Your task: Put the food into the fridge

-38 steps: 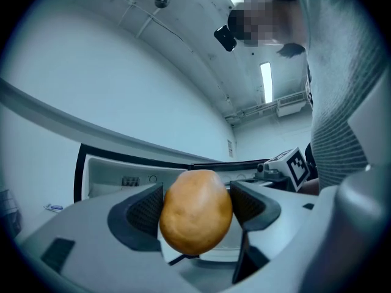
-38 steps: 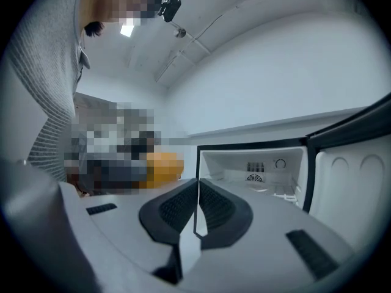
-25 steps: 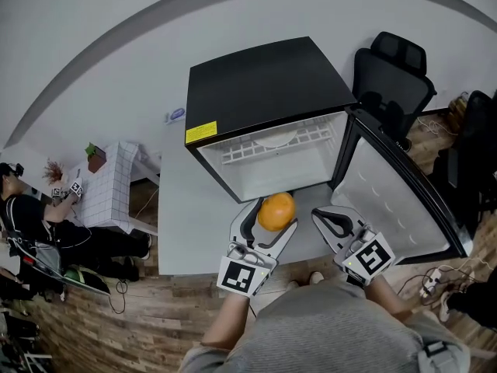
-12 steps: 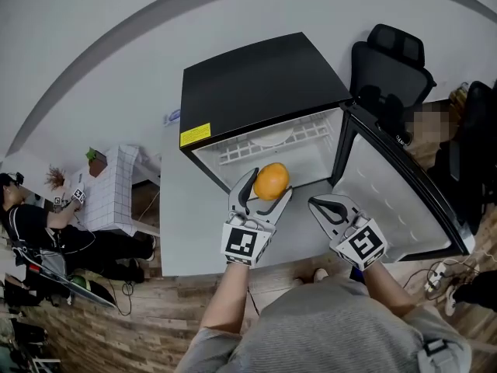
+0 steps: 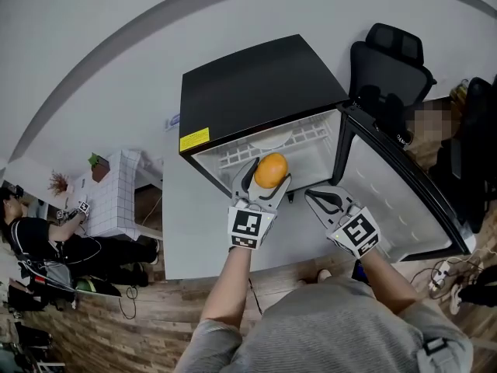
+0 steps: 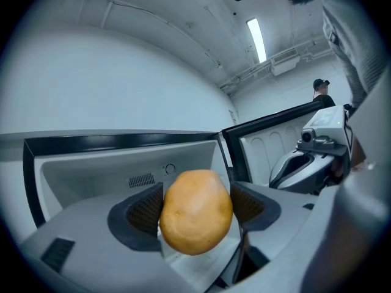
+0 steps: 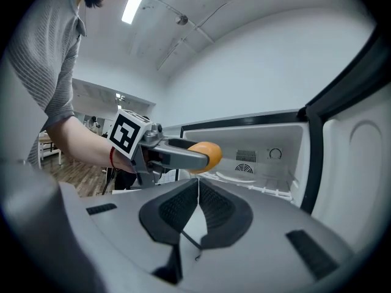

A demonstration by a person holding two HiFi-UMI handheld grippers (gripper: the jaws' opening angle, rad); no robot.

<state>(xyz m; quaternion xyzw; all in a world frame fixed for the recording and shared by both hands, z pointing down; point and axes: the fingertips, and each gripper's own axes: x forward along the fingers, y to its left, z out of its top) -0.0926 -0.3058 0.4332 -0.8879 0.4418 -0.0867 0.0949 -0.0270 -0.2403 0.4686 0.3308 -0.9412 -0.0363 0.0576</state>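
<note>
Orange fruit (image 5: 271, 169), gripped by the left claw (image 5: 268, 175), hangs before the open fridge (image 5: 256, 92); next, I judge, push toward twelve o'clock and release; right claw (image 5: 320, 200) closed, empty.

I see an orange fruit (image 5: 270, 169), round and smooth, pinched in the left hand-held gripper (image 5: 268, 176) at frame centre, at the mouth of the black fridge (image 5: 256, 84). Its door (image 5: 388, 200) stands open to the right.
</note>
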